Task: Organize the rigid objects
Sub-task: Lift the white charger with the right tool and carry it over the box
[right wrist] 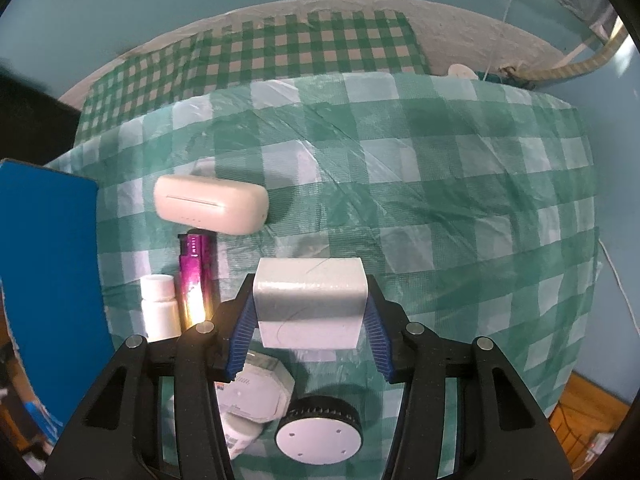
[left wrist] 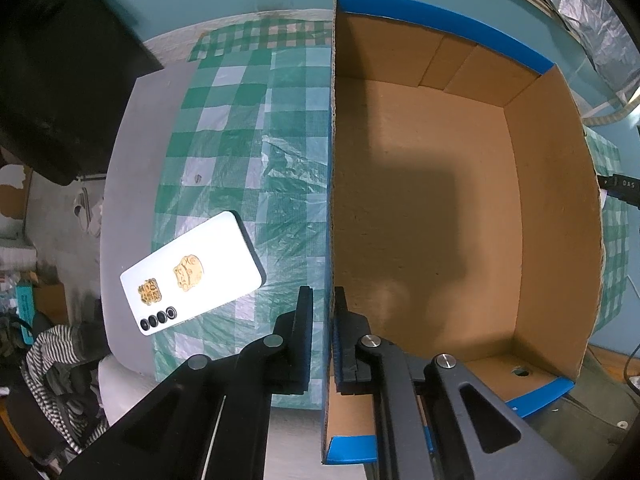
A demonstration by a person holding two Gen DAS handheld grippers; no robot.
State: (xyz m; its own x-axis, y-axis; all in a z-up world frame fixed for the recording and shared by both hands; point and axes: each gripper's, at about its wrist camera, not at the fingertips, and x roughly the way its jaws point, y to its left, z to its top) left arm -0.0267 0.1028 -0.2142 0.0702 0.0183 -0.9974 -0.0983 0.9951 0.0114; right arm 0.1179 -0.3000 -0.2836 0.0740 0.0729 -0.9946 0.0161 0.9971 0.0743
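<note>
Left gripper (left wrist: 323, 312) is clamped on cardboard box (left wrist: 440, 200) wall, prob. to steady it; grey block (right wrist: 310, 303) is pinched by right gripper (right wrist: 310, 320), lifted for boxing.

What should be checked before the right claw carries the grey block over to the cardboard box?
1. Right claw grips the grey block on both sides: ok, both pads touch it.
2. Block is lifted off the checked cloth: cannot tell, though the block sits above the jar and disc below it.
3. Left claw steadies the cardboard box: ok, its fingers straddle the box's left wall.
4. Box floor has free room: ok, nothing lies inside.
5. Neighbours stay clear of the block: ok, the white case, purple lighter and small white bottle lie apart from it.
6. White phone is out of the way: ok, left of the box.
</note>
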